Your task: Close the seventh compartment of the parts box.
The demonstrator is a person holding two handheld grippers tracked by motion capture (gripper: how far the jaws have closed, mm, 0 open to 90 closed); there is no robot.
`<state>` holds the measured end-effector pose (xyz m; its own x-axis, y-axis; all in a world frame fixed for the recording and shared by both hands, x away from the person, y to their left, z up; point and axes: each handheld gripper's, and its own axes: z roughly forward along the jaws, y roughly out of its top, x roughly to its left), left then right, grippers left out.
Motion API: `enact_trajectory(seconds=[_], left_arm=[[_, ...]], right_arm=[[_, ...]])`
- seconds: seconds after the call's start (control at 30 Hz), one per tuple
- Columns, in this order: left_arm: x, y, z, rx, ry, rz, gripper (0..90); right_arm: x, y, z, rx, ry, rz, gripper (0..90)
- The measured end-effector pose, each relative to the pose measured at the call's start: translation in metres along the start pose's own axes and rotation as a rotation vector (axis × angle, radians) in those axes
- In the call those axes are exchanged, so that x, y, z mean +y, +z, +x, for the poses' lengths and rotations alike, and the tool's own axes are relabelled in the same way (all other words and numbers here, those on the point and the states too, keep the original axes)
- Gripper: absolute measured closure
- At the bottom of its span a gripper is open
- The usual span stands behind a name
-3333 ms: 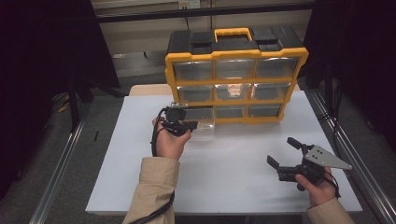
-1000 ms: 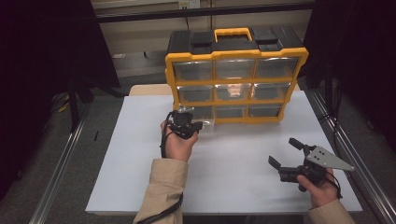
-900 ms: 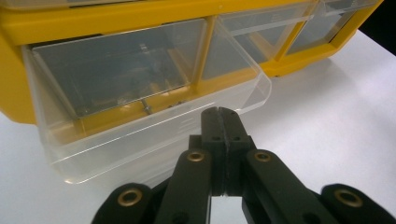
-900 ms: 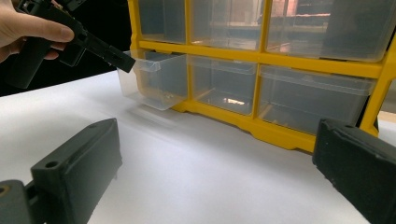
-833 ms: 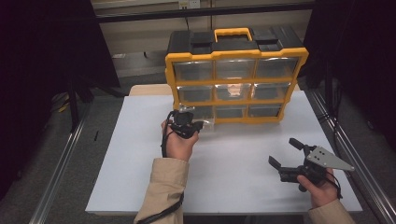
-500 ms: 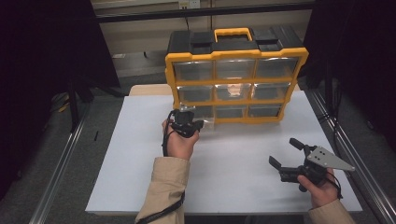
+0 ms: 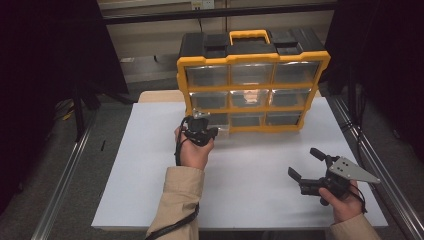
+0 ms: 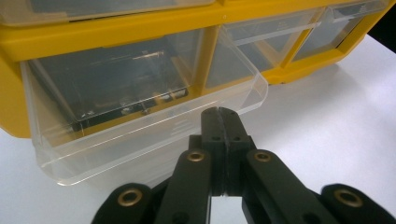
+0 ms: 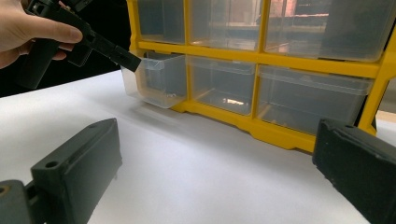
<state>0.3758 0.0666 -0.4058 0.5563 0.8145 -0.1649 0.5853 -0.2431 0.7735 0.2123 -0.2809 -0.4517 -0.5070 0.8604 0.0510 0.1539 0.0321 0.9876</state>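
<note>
Here left hand-held gripper [image 8: 219,114] clamped at drawer [image 8: 140,135] lip.

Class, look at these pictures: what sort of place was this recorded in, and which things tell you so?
Probably a workshop or lab test bench, not a home. A yellow parts organiser with clear drawers stands on a plain white table, metal rails run along the floor, and the surroundings are dark.

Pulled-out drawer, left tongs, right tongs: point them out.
Pulled-out drawer [image 8: 154,135], left gripper view, clear front wall.
Left tongs [image 8: 219,114], left gripper view, closed tips.
Right tongs [image 7: 306,164], high view, gap between tips.
</note>
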Motion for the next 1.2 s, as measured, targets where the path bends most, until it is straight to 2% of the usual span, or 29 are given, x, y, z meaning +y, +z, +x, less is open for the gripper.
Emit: enact_trajectory(seconds=[0.13,0.23,0.3,0.37,0.53,0.67,0.73,0.87,0.9,1.13,1.2], left_arm=[[0.0007,0.0023,-0.0013,-0.001,-0.014,-0.015,90.0],[0.0020,0.0024,-0.0002,-0.002,0.001,-0.005,90.0],[0.0021,0.0040,-0.0007,-0.007,-0.017,-0.013,90.0],[0.0025,0.0038,0.0003,-0.004,-0.002,-0.004,90.0],[0.0029,0.0052,0.0016,0.001,-0.004,-0.005,90.0],[0.0028,0.0069,0.0019,0.007,-0.023,-0.017,90.0],[0.0034,0.0066,0.0031,0.005,-0.008,-0.006,90.0],[0.0041,0.0074,0.0029,0.012,-0.010,-0.007,90.0],[0.0042,0.0086,0.0017,0.012,-0.024,-0.018,90.0],[0.0056,0.0091,0.0027,0.019,-0.007,-0.007,90.0],[0.0057,0.0103,0.0016,0.019,-0.024,-0.015,90.0]], right_arm=[[0.0000,0.0001,-0.0003,-0.001,-0.003,-0.002,0.9],[0.0000,0.0000,-0.0005,0.001,-0.006,-0.002,0.9],[0.0000,0.0000,-0.0006,0.001,-0.005,-0.002,0.9],[0.0000,-0.0001,-0.0006,0.002,-0.005,-0.001,0.9],[0.0000,-0.0002,-0.0008,0.002,-0.003,0.000,0.9],[0.0001,-0.0003,-0.0008,0.002,-0.004,-0.001,0.9],[0.0000,-0.0004,-0.0008,0.002,-0.003,0.000,0.9],[0.0000,-0.0004,-0.0007,0.002,-0.004,-0.001,0.9],[0.0000,-0.0003,-0.0007,0.002,-0.003,-0.001,0.9],[0.0000,-0.0002,-0.0007,0.002,-0.004,0.000,0.9],[0.0000,-0.0002,-0.0007,0.002,-0.004,0.000,0.9]])
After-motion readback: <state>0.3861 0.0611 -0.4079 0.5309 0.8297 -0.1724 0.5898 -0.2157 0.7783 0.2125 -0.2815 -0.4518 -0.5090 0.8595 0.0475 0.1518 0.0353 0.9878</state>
